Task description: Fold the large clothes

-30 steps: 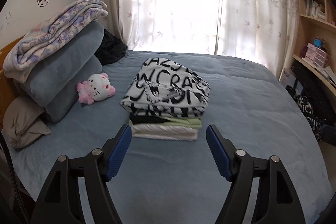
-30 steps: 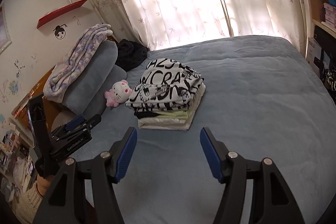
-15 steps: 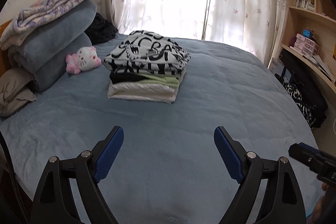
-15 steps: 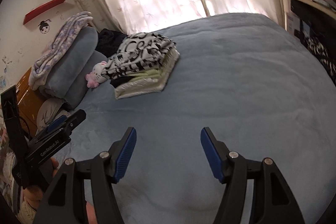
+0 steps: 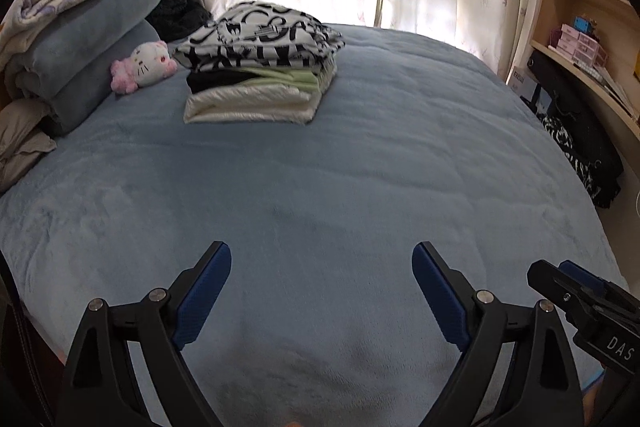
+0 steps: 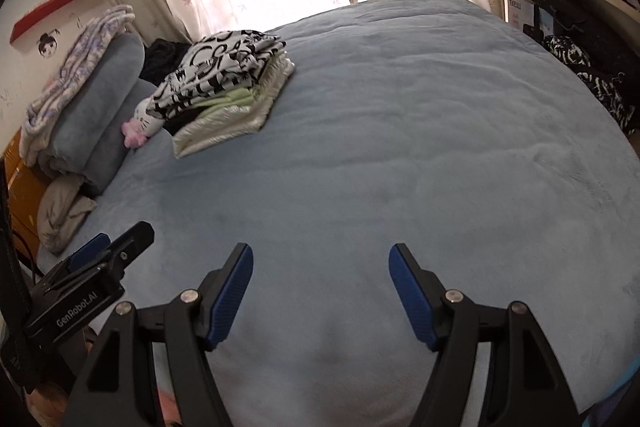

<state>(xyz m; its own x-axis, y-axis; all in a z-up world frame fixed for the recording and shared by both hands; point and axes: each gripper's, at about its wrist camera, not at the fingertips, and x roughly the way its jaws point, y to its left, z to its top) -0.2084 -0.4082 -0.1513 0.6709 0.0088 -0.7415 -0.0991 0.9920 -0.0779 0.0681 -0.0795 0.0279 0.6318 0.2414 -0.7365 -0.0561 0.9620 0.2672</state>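
Left wrist view showed the left hand-held gripper (image 5: 320, 291) over the near part of the blue bed cover (image 5: 360, 187), its jaws spread wide and opening further, with nothing between the blue pads. The stack of folded clothes (image 5: 260, 75) lay toward the far left of the bed, a black-and-white lettered garment (image 5: 264, 35) on top, then black, pale green and cream layers. A pink-and-white plush toy (image 5: 142, 65) sat just beside the stack, against the rolled grey-blue bedding (image 5: 92, 47). The right hand-held gripper (image 5: 580, 291) showed at the lower right edge.

Right wrist view showed the right hand-held gripper (image 6: 320, 287) also over bare bed cover, its jaws apart and opening, gripping nothing. The stack (image 6: 228, 87) sat well apart from it, up and to the left. A dark patterned heap (image 6: 588, 71) lay off the bed's right side under the shelves; whether it was clothing awaiting folding I could not tell.

By my judgement, several garments were done and stacked, and no unfolded garment lay on the bed.
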